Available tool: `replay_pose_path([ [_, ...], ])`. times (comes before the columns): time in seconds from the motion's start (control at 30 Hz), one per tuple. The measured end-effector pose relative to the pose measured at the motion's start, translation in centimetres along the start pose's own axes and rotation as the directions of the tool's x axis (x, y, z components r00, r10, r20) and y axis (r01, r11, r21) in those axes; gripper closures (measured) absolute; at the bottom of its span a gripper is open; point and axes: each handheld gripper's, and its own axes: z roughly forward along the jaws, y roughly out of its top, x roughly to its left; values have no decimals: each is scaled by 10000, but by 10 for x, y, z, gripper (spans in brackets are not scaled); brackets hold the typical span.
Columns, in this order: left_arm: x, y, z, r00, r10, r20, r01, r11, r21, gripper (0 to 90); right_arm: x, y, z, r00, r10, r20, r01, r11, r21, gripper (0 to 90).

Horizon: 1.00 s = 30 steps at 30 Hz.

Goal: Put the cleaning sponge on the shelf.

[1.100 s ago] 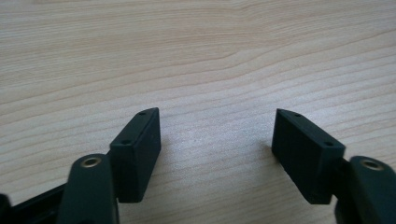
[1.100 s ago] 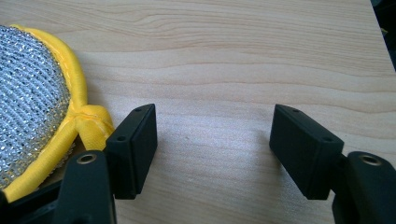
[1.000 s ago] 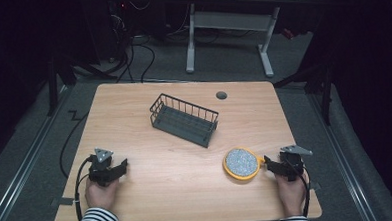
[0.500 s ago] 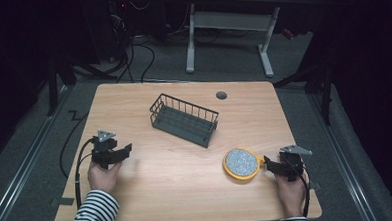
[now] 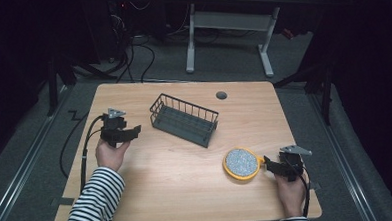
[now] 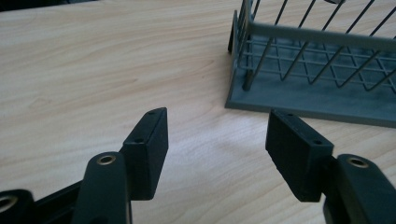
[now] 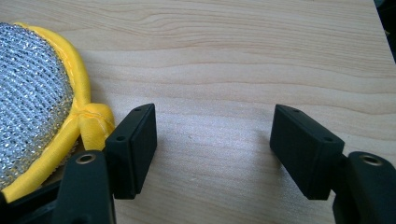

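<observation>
1. Change: against the earlier high views, the left gripper (image 5: 127,133) has lifted off the lower left of the counter (image 5: 177,186) and moved up-frame and right, toward the wire basket (image 5: 184,119). Its jaws have just been closing slightly; they remain apart with nothing between them.
2. Left gripper view: the two black jaws rise from the bottom edge over bare wood. The basket's grey base corner and wire wall sit in the upper right of that frame, near but not touching the jaws.
3. Right gripper (image 5: 267,163): unchanged in place at the lower right of the high view. Its jaws stand open and hold nothing.
4. Scouring pad (image 5: 242,163): round, silver mesh with a yellow rim, lying flat on the counter just left of the right gripper. In the right gripper view its yellow loop (image 7: 95,122) lies just beside the left-hand jaw; contact cannot be confirmed.
5. Judgement: the left approach suggests the basket is about to be steadied or repositioned, probably to receive the pad. No grasp has been made yet.
6. Surface: light wood-grain counter with a dark cable grommet (image 5: 221,95) upper right of centre.
7. Room: dark, with a grey floor, trailing cables and the white legs of another desk (image 5: 228,24) along the top of the frame.
</observation>
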Motion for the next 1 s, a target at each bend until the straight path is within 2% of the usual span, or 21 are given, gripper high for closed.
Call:
replay_pose_path([
  [0.1, 0, 9, 3, 10000, 22, 12, -22, 10000, -56, 398, 0, 0, 0, 10000, -3, -1, 3, 10000, 1, 321],
  [0.13, -1, 18, 6, 9999, 105, -3, -105, 9999, -39, 400, 0, 0, 0, 10000, -1, -4, 1, 10000, 1, 321],
  [0.2, -1, 22, 8, 9999, 105, 31, -105, 9999, -63, 401, 0, 0, 0, 10000, -3, -6, 3, 10000, 2, 321],
  [0.23, -2, 30, 12, 9998, 198, 20, -198, 9998, -57, 401, 0, 0, 0, 10000, -13, -13, 13, 10000, 6, 322],
  [0.43, -7, 51, 25, 9992, 399, -27, -399, 9992, 69, 405, 0, 0, 0, 10000, -30, -16, 30, 10000, 2, 322],
  [0.63, -10, 67, 36, 9996, 252, -81, -251, 9996, 114, 414, 0, 0, 0, 10000, -27, -16, 27, 10000, 2, 321],
  [0.73, -13, 72, 41, 9995, 315, -102, -314, 9995, 95, 416, 0, 0, 0, 10000, -15, -16, 15, 10000, 7, 321],
  [0.83, -13, 73, 45, 9997, 212, -85, -212, 9998, 48, 422, 0, 0, 0, 10000, -15, -17, 15, 10000, 5, 321],
  [0.93, -9, 70, 51, 9995, 250, -206, -243, 9990, 371, 426, 0, 0, 0, 10000, -31, -21, 31, 10000, 4, 321],
  [1.0, -7, 69, 54, 9998, 181, -110, -177, 9992, 358, 432, 0, 0, 0, 10000, -18, -19, 18, 10000, 8, 321],
])
